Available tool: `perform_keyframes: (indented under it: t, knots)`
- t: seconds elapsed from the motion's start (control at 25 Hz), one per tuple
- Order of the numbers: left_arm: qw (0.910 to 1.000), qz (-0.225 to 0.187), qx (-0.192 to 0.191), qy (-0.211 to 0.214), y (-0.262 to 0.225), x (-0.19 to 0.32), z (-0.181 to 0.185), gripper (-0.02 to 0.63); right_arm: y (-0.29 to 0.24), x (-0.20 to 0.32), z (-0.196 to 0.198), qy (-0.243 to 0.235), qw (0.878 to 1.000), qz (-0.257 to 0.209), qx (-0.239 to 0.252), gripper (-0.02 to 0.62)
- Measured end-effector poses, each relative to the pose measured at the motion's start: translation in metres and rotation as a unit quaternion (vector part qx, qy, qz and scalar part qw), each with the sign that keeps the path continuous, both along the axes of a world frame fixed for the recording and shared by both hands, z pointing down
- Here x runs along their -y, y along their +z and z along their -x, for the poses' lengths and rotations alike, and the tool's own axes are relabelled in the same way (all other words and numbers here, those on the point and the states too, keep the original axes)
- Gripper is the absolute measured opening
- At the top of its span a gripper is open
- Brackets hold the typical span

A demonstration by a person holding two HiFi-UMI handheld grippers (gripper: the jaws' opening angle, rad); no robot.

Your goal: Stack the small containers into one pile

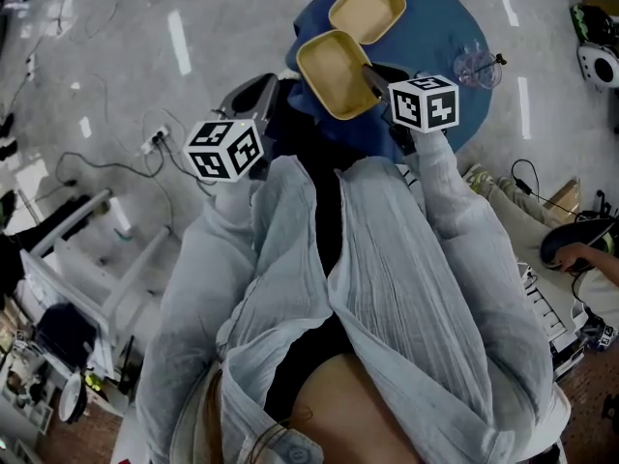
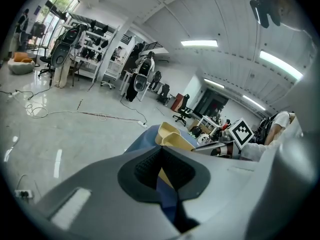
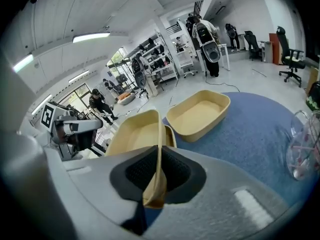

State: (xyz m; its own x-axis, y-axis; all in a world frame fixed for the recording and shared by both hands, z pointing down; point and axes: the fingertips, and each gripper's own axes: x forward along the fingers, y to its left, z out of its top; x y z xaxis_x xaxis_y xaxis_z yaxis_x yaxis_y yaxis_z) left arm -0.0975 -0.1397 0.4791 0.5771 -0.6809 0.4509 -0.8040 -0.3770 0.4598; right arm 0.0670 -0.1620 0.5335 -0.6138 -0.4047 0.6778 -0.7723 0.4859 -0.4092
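Note:
Two tan plastic containers are over a round blue table (image 1: 455, 133). The far container (image 1: 368, 8) (image 3: 200, 113) rests empty on the cloth. The near container (image 1: 334, 71) (image 3: 135, 134) is tilted, and my right gripper (image 1: 372, 77) (image 3: 159, 171) is shut on its side wall. In the right gripper view the rim of another container (image 3: 171, 134) peeks out right behind the held one. My left gripper (image 1: 253, 95) (image 2: 160, 151) hangs off the table's left edge. Its jaws are together with nothing between them, and both containers (image 2: 175, 139) lie ahead of it.
A clear plastic cup (image 1: 479, 66) (image 3: 305, 149) stands at the table's right edge. A power strip (image 1: 155, 141) and cables lie on the floor to the left, beside a white frame (image 1: 87, 259). Another person's hand (image 1: 580, 254) holds a dark device at the right.

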Motion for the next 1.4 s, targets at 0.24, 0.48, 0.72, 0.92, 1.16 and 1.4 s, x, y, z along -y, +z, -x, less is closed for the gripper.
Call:
perform_keyframes:
  t: [0.24, 0.48, 0.72, 0.92, 1.16, 1.4]
  knots:
    - [0.9999, 0.004, 0.0, 0.012, 0.0, 0.007, -0.004, 0.012, 0.002, 0.003, -0.001, -0.014, 1.0, 0.015, 0.01, 0.025]
    - [0.9998, 0.012, -0.002, 0.016, 0.004, 0.011, -0.006, 0.012, 0.008, 0.002, -0.007, -0.02, 1.0, 0.02, -0.011, 0.025]
    - [0.9997, 0.012, -0.003, 0.022, 0.003, 0.017, -0.011, 0.012, 0.013, -0.002, -0.004, -0.037, 0.999, 0.015, -0.025, 0.027]
    - [0.9996, 0.014, -0.004, 0.023, 0.003, 0.021, -0.016, 0.012, 0.013, 0.004, -0.005, -0.037, 0.999, 0.01, -0.025, 0.034]
    - [0.9995, 0.013, -0.001, 0.028, 0.005, 0.022, -0.023, 0.012, 0.018, 0.007, -0.011, -0.023, 0.999, 0.002, -0.03, 0.244]
    - [0.9994, 0.01, 0.001, 0.034, 0.002, 0.021, -0.021, 0.012, 0.017, 0.006, -0.01, -0.003, 1.0, 0.006, -0.02, 0.368]
